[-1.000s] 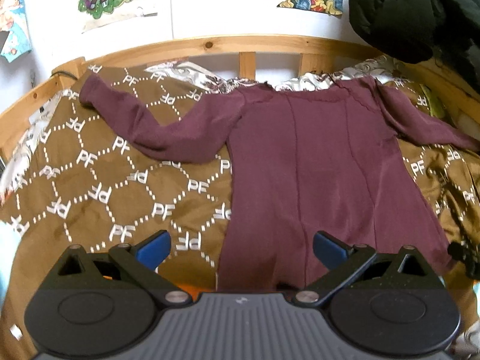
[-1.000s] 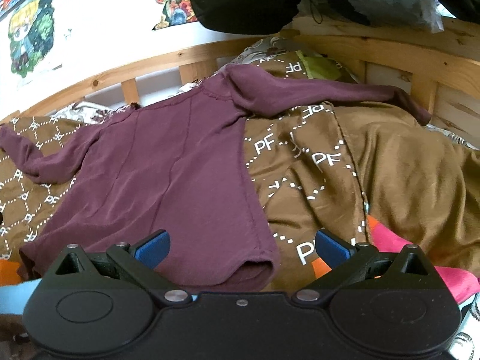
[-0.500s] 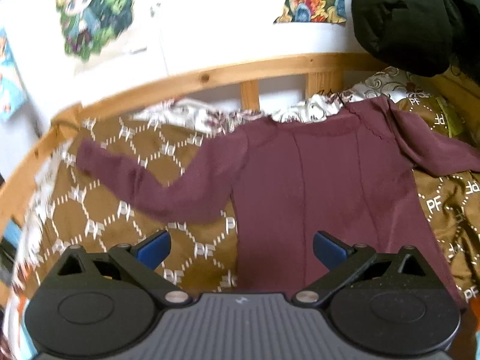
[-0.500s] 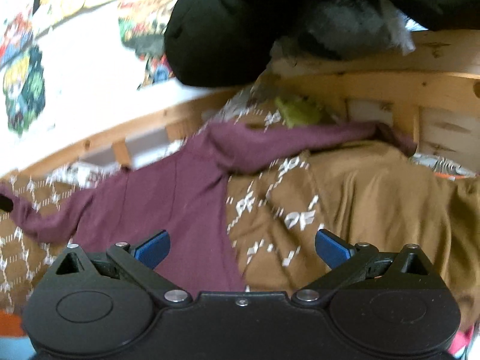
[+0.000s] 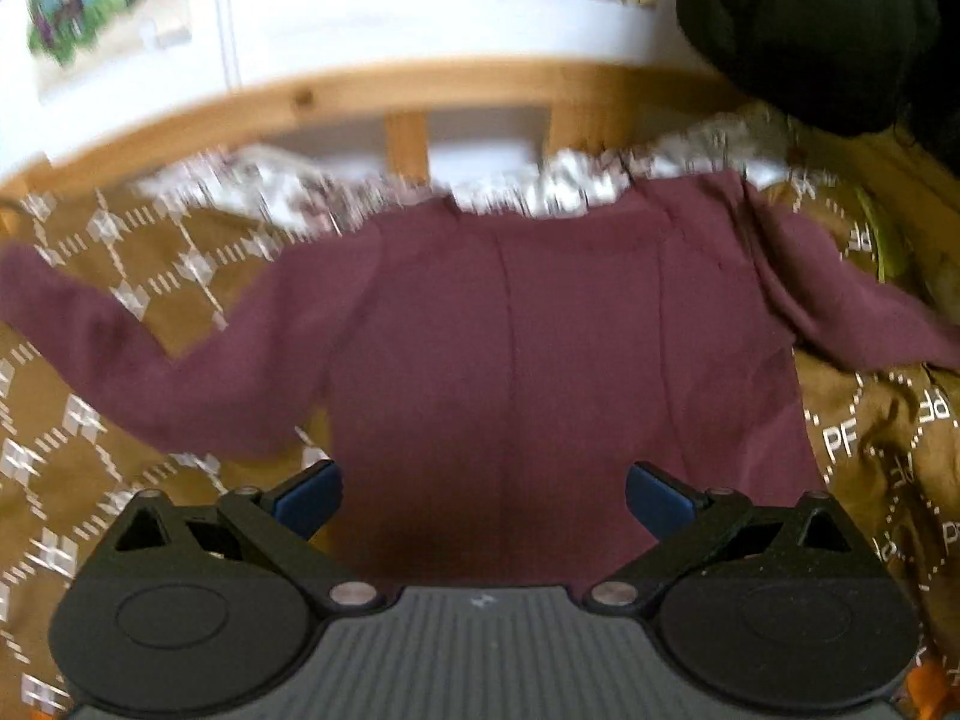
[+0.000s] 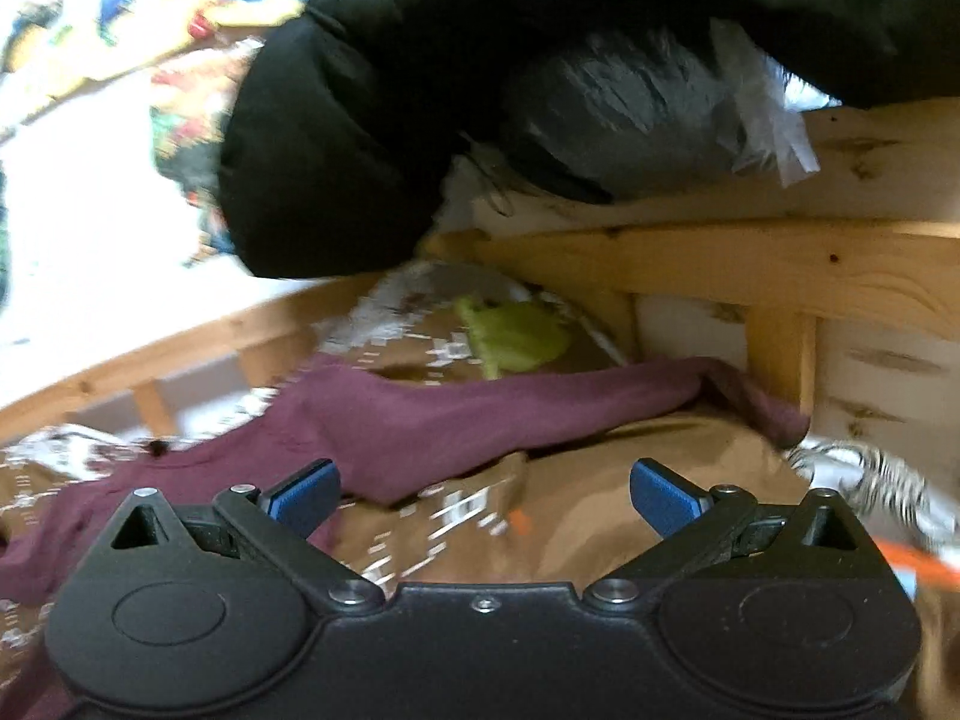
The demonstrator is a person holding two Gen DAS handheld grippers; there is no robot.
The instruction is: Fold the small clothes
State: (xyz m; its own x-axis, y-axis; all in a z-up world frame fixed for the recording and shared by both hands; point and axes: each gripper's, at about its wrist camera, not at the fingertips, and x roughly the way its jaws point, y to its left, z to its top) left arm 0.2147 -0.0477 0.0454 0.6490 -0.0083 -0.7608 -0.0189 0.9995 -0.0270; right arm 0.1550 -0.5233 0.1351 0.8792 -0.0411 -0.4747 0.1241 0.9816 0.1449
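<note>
A maroon long-sleeved top (image 5: 540, 360) lies flat on the brown patterned bedspread (image 5: 90, 450), neck toward the headboard, both sleeves spread out. My left gripper (image 5: 483, 495) is open and empty, over the top's body. In the right wrist view the top's right sleeve (image 6: 510, 414) runs across to the bed's far corner, its cuff (image 6: 774, 414) by the wooden rail. My right gripper (image 6: 483, 495) is open and empty, just in front of that sleeve.
A wooden bed frame (image 5: 420, 90) rings the bed; its side rail (image 6: 780, 276) is on the right. Black padded clothing (image 6: 360, 120) hangs over the far right corner. A lime-green item (image 6: 516, 336) lies near the headboard. Posters hang on the white wall.
Both grippers have moved forward and tilted up: the left from the hem to the middle of the top, the right from the hem side to the right sleeve. Both stayed open.
</note>
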